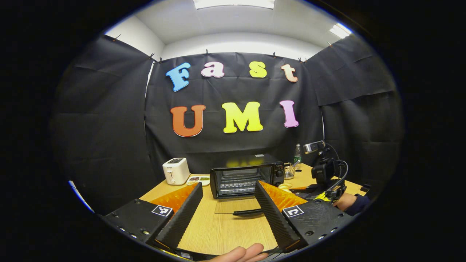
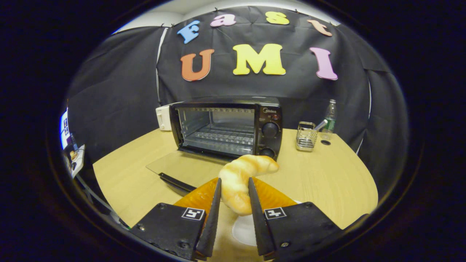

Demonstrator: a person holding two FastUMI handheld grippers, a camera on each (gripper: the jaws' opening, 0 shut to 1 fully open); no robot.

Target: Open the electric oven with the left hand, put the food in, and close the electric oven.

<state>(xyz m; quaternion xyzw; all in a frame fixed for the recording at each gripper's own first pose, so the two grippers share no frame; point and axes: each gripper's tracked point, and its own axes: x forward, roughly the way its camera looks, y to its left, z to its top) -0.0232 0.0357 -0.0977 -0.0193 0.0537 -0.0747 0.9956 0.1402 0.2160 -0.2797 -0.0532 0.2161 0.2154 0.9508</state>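
Nearest the lens in the right gripper view, the right hand-held gripper (image 2: 231, 198) was clamped on a croissant (image 2: 241, 181), both fingers (image 2: 212, 214) pressed against its sides. The croissant was held above a white plate (image 2: 243, 230) on the desk (image 2: 327, 182), with its long axis running from the fingers up and away toward the right, the far tip pointing at the oven's lower knob (image 2: 268, 152). The electric oven (image 2: 227, 125) stood beyond with its mouth toward the camera; its glass door (image 2: 182, 165) was folded flat onto the desk, the handle (image 2: 176, 183) at the near edge, and the wire rack (image 2: 225, 138) was exposed. A wire basket (image 2: 305, 136) and a bottle (image 2: 329, 120) stood to the right of the oven.

In the left gripper view, the left hand-held gripper (image 1: 227, 209) was seen with its fingers spread wide apart and nothing between them, a fingertip of the holding hand (image 1: 242, 253) at the bottom edge. The oven was shown farther off, together with a white toaster (image 1: 176, 171) and a small dish (image 1: 199, 179) to its left.
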